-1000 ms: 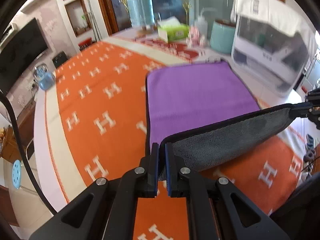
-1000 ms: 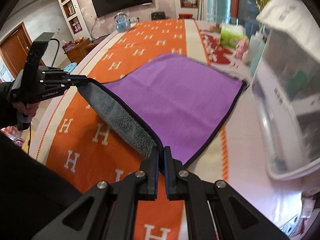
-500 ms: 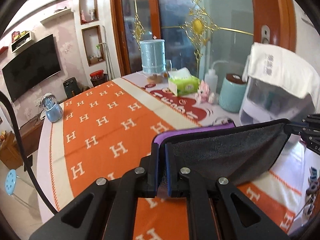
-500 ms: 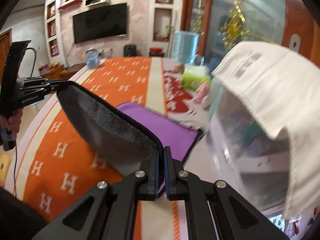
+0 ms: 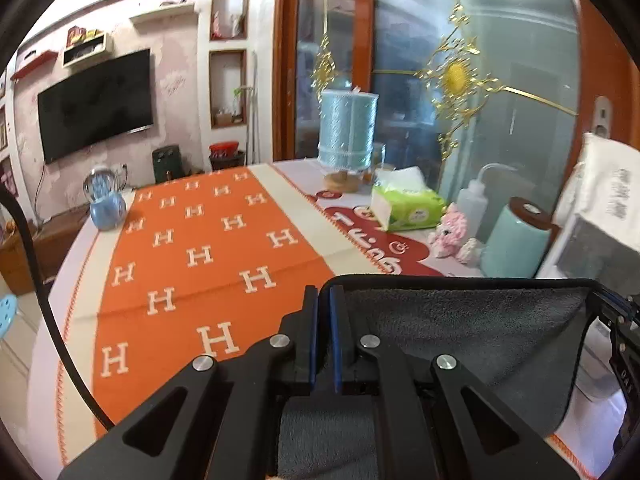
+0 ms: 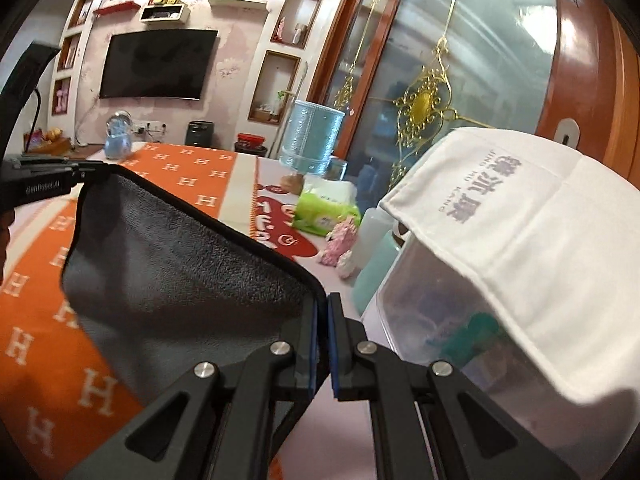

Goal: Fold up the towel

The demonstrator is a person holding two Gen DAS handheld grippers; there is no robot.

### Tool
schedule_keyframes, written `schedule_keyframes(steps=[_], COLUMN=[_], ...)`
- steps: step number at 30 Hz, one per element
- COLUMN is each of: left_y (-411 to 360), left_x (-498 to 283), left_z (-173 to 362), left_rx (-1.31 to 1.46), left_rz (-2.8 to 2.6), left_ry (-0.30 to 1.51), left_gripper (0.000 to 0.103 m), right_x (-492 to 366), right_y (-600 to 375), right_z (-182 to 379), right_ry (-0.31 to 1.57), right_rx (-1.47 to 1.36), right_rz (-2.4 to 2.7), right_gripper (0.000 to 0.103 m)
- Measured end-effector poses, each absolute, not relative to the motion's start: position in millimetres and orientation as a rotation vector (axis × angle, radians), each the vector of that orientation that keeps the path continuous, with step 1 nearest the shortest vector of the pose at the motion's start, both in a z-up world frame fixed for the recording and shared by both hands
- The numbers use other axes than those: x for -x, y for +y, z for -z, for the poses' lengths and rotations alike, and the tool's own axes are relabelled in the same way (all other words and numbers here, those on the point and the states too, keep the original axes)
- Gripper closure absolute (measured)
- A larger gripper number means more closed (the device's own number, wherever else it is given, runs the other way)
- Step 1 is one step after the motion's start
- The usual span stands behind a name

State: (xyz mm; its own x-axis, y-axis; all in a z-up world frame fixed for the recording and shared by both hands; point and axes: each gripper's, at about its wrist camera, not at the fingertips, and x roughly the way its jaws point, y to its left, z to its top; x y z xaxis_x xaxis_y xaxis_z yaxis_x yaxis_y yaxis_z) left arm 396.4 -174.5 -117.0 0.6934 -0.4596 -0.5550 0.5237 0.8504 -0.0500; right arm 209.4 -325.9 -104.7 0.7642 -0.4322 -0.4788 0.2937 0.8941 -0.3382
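Note:
The towel (image 5: 460, 332) is grey on the side facing me, with a black hem, and hangs stretched between both grippers above the orange table. My left gripper (image 5: 323, 300) is shut on one corner of its top edge. My right gripper (image 6: 322, 308) is shut on the other corner; the towel (image 6: 168, 272) spreads left from it to the left gripper (image 6: 86, 174). The right gripper shows at the right edge of the left wrist view (image 5: 618, 312). The purple side is hidden.
An orange H-patterned cloth (image 5: 200, 256) covers the table. At the far right side stand a green tissue pack (image 5: 404, 208), a pink toy (image 5: 452, 232), a teal canister (image 5: 516, 240), a squeeze bottle (image 5: 474, 200), a blue lamp (image 5: 346, 136). A clear box under a white cloth (image 6: 520, 240) stands close right.
Both grippers have lifted the held towel edge up and carried it forward over the table. The purple side that lay flat has gone from view behind the grey side.

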Motion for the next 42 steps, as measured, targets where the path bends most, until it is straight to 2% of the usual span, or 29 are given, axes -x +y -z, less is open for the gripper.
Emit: schedule_keyframes(steps=[12,15,17,19,20,27,29,33,38,42], left_y=[-191,-193,-194,-194,-194,-181,-173,-156,-129,-106], left_x=[-424,-429,-429,-429,-427,-417,-412,-394,-358,-329], left_z=[169,174,176,175,174,158,152,140,120,105], left_rx=[-0.085,-0.09,-0.092,-0.098,-0.101,-0.134,-0.135,-0.147,-0.17,-0.175], left_rz=[0.519,0.513,0.509,0.498,0.492,0.421,0.404,0.379,0.344,0.329], left_ry=[0.709,0.729,0.739,0.745,0.743,0.767,0.774,0.782,0.753,0.732], left_gripper=[0.097,0.092,0.087,0.079,0.077,0.062,0.051,0.046,0.035,0.034], right_x=[-243,-246,-249,-252,-252,-251,-247,-237,-217,-195], right_y=[-326,-329,-330,-328,-327,-316,-312,-304,-295,-284], right_z=[155,160,163,168,169,164,159,149,131,115], right_ry=[0.624,0.642,0.659,0.676,0.684,0.705,0.703,0.711,0.708,0.67], right_rx=[0.411,0.397,0.383,0.38,0.382,0.365,0.36,0.346,0.302,0.304], right_rz=[0.43,0.429,0.421,0.399,0.388,0.346,0.339,0.342,0.354,0.377], right_gripper=[0.096,0.091,0.072,0.06,0.058,0.052,0.05,0.049,0.047,0.04])
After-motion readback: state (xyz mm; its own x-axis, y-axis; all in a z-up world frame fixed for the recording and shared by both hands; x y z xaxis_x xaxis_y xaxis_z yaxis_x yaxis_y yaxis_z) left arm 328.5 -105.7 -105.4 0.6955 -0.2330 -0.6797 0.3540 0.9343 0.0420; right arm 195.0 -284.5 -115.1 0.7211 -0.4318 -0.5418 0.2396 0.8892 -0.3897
